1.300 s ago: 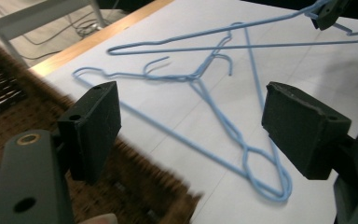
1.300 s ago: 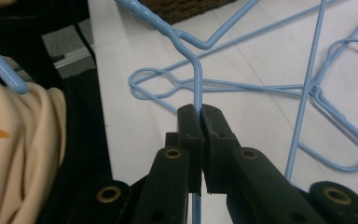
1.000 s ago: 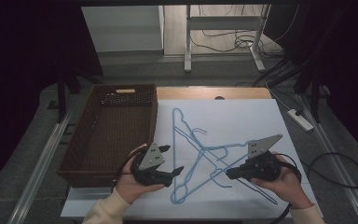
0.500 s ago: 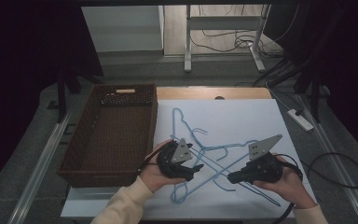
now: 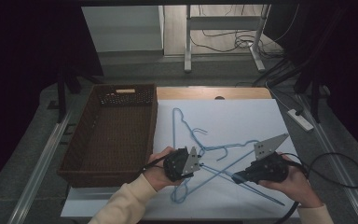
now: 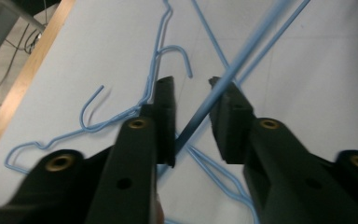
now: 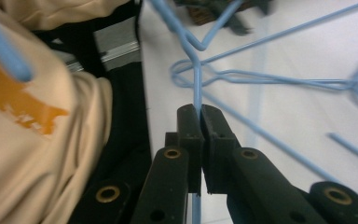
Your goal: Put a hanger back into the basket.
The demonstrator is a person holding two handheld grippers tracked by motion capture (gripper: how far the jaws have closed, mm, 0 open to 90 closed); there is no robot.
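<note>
The right gripper (image 7: 200, 109) clamps a blue wire hanger (image 7: 197, 81); the left gripper (image 6: 191, 91), jaws just closing, straddles another hanger's rod (image 6: 223, 81) without gripping.

I can't read any text, brand, number or sign here. The pale tag (image 5: 125, 91) on the far wall of the wicker basket (image 5: 74, 158) is too small and dim for me to read.

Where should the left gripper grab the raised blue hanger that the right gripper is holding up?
On its straight bar, from the end facing the basket. That bar is lifted off the white sheet and passes between the left gripper, whose jaws have been closing; the right gripper clamps the other end.
</note>
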